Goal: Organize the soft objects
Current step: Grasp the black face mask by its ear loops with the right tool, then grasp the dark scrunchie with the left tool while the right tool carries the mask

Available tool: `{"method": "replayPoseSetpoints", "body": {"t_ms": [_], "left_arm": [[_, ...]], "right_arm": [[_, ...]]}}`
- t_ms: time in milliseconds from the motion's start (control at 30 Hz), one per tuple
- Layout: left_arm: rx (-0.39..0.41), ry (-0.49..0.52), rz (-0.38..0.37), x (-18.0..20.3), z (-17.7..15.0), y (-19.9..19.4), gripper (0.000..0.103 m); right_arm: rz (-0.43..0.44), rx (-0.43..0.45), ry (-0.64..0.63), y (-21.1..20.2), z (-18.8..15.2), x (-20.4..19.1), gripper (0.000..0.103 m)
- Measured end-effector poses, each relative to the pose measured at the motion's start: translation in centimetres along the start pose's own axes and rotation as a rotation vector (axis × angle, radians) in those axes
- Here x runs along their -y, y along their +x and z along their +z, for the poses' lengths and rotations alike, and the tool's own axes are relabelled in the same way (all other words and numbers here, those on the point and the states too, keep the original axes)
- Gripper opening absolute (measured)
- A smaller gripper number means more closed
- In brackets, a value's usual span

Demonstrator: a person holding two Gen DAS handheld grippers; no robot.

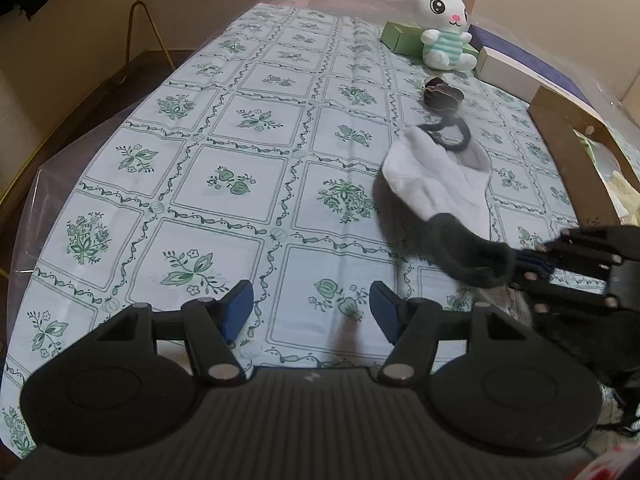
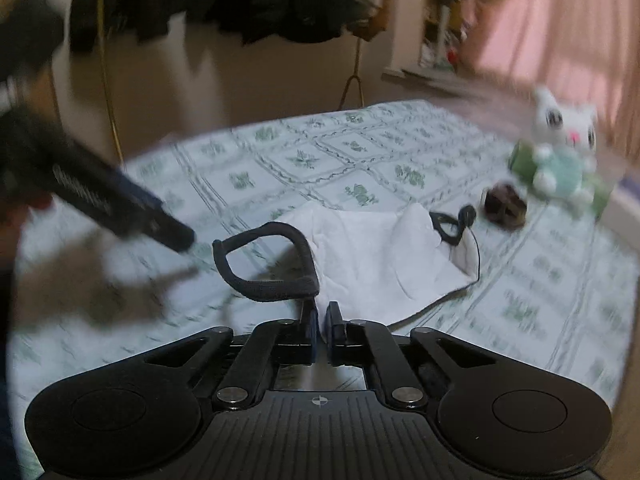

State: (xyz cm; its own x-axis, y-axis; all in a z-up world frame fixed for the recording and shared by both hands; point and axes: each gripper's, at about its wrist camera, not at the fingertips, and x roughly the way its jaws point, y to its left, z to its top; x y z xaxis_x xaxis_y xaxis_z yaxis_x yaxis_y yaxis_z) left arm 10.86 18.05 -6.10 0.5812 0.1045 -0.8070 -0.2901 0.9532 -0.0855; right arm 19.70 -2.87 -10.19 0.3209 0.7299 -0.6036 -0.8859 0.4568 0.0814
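Observation:
A white sock [image 1: 436, 176] with a dark grey cuff [image 1: 468, 252] hangs over the floral tablecloth [image 1: 224, 184]. My right gripper [image 2: 322, 322] is shut on the sock's cuff [image 2: 272, 272]; the white part [image 2: 376, 252] trails ahead of it. In the left wrist view the right gripper [image 1: 532, 268] reaches in from the right edge. My left gripper [image 1: 312, 312] is open and empty above the cloth, left of the sock. A black hair tie [image 1: 448, 132] and a dark brown scrunchie [image 1: 442, 96] lie beyond the sock. A white plush bunny [image 1: 444, 24] sits at the far end.
A cardboard box [image 1: 576, 148] stands at the right edge of the table. A green box [image 1: 400, 38] and a white box [image 1: 508, 68] lie beside the bunny. A clear plastic sheet covers the tablecloth. A thin gold stand [image 1: 140, 20] rises off the table's left side.

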Motion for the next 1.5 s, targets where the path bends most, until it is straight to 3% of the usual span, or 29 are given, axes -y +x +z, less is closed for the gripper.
{"method": "replayPoseSetpoints", "body": {"t_ms": [200, 300, 400, 533, 700, 900, 1167, 1200, 1267, 1300, 1333, 1500], "left_arm": [[0.011, 0.010, -0.019, 0.6, -0.3, -0.6, 0.061], [0.018, 0.020, -0.027, 1.0, -0.2, -0.8, 0.061], [0.024, 0.026, -0.032, 1.2, 0.0, -1.0, 0.061], [0.028, 0.029, -0.035, 1.3, 0.2, -0.9, 0.061], [0.025, 0.033, -0.035, 1.4, 0.7, -0.3, 0.061], [0.021, 0.036, -0.036, 1.7, 1.1, 0.5, 0.061], [0.012, 0.046, -0.036, 2.1, 1.6, 1.4, 0.061], [0.011, 0.047, -0.036, 2.2, 1.6, 1.5, 0.061], [0.009, 0.048, -0.037, 2.3, 1.6, 1.7, 0.061], [0.007, 0.048, -0.037, 2.4, 1.7, 1.8, 0.061], [0.006, 0.048, -0.037, 2.4, 1.7, 1.9, 0.061], [-0.003, 0.051, -0.034, 2.6, 1.7, 2.3, 0.061]], "right_arm": [[0.185, 0.001, 0.406, -3.4, 0.0, 2.1, 0.004], [0.234, 0.018, 0.578, -4.8, 0.8, 3.3, 0.004], [0.217, 0.018, 0.751, -4.7, 1.6, 5.8, 0.004], [0.120, 0.018, 0.917, -3.6, 2.0, 9.2, 0.004], [-0.012, -0.023, 0.843, -1.6, 3.0, 10.3, 0.005], [-0.155, -0.052, 0.607, 0.5, 2.8, 7.8, 0.007], [-0.225, -0.040, 0.407, 1.5, 1.7, 5.6, 0.015], [-0.236, -0.038, 0.378, 1.6, 1.8, 5.3, 0.019], [-0.286, -0.037, 0.318, 1.7, 1.8, 4.6, 0.040], [-0.308, -0.031, 0.306, 1.7, 1.7, 4.5, 0.058], [-0.313, -0.020, 0.315, 1.6, 1.5, 4.7, 0.064], [-0.221, 0.000, 0.460, 1.7, 0.8, 6.7, 0.064]]}}
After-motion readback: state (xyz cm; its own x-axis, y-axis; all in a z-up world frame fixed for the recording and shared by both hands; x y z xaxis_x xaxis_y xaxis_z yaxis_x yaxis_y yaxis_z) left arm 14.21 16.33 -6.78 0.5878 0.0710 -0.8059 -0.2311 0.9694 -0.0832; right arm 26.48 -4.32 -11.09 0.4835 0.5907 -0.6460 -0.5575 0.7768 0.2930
